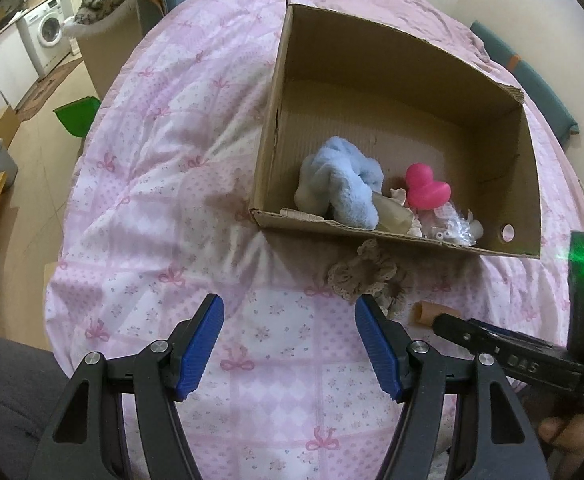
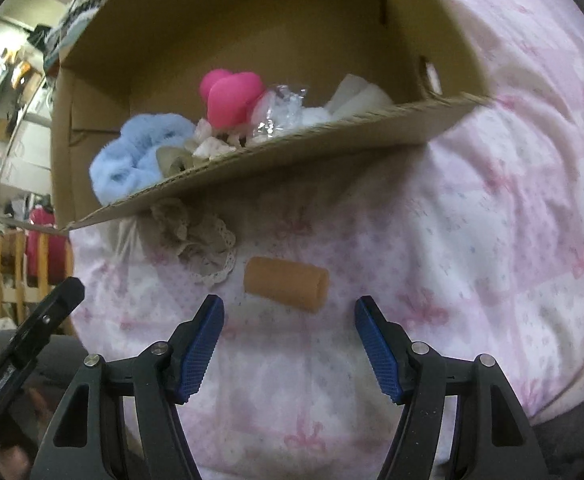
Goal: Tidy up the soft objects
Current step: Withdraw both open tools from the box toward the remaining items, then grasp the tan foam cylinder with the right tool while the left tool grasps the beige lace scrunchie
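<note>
Foam roller [image 2: 286, 284], tan, lies on the pink quilt [image 2: 492, 220] just ahead of the right gripper [image 2: 289, 344], jaws spread and empty. Beside it sits the lace scrunchie [image 2: 196, 240], against the cardboard box [image 2: 332, 136]. Left gripper [image 1: 289, 344] hovers spread too; next, I'd judge, pinch the roller and lift it into the box.

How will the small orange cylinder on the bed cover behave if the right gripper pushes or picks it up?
The orange cylinder lies on its side, so a sideways push would probably roll it over the pink bed cover. Its matte, foam-like surface suggests it is light and squashes somewhat under the fingers. The right gripper is open just short of it, so a straight approach seems workable.
</note>
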`<state>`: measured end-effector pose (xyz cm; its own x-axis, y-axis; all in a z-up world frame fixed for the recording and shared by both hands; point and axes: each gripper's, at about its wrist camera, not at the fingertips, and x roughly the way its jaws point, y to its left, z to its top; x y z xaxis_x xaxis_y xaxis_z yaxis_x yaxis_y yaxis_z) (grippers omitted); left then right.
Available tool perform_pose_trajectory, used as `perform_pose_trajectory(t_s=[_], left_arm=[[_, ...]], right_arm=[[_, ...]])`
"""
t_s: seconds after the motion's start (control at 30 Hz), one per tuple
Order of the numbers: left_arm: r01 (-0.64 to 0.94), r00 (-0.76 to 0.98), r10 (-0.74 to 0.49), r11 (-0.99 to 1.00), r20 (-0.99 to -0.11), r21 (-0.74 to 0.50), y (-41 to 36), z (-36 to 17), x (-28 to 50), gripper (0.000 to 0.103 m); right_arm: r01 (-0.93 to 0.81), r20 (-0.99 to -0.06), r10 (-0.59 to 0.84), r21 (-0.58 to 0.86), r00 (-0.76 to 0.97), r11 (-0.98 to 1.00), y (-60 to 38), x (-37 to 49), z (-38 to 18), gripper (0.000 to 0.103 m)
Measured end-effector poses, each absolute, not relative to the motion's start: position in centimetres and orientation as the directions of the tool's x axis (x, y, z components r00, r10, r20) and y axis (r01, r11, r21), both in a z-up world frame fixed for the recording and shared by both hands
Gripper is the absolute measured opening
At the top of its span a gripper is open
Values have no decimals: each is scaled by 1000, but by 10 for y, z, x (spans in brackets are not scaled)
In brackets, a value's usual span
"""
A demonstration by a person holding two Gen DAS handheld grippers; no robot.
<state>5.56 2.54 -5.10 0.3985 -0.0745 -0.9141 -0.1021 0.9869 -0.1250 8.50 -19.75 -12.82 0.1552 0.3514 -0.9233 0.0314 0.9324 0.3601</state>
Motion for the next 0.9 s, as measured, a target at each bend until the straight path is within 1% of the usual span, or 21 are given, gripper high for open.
perform_pose_trajectory(t_s=[0.1,0.13,0.17,0.27,0.3,0.33,0.37,0.47,0.63,0.77,0.9], left_arm=[[-107,397,-72,987,-915,-124,27,-52,56,65],[-106,396,-73,987,-916,-124,26,-52,56,65],[-106,393,-72,987,-917,-123,26,-53,57,65],[-107,387,-71,987,-919,-121,25,-55,59,65],[-106,386,-71,987,-920,-121,25,-56,59,65],[-105,386,-72,987,-920,-122,25,-57,60,65],[-102,386,-72,987,-920,-121,24,-57,60,65],[-91,387,-66,990,-920,-109,21,-59,60,65],[-72,378,-72,992,-923,-106,13,-64,61,65],[-28,389,-100,992,-916,-120,-1,-68,63,65],[42,375,-137,990,-917,-131,-22,-78,70,65]], right_arm=[[20,-932,328,335,154,942,-190,93,-134,73],[9,-935,319,324,154,946,-186,95,-136,68],[-3,-940,305,308,152,951,-183,96,-138,54],[-23,-953,267,266,144,964,-179,100,-143,34],[-23,-953,267,267,147,964,-182,100,-143,30],[-22,-949,283,283,141,959,-184,100,-143,18],[-21,-943,304,304,135,952,-185,100,-143,10],[-41,-931,336,333,142,942,-186,94,-135,9],[-18,-875,437,443,209,896,-204,77,-106,9],[-8,-841,456,474,292,880,-221,63,-80,9],[52,-822,459,503,338,863,-237,54,-75,9]])
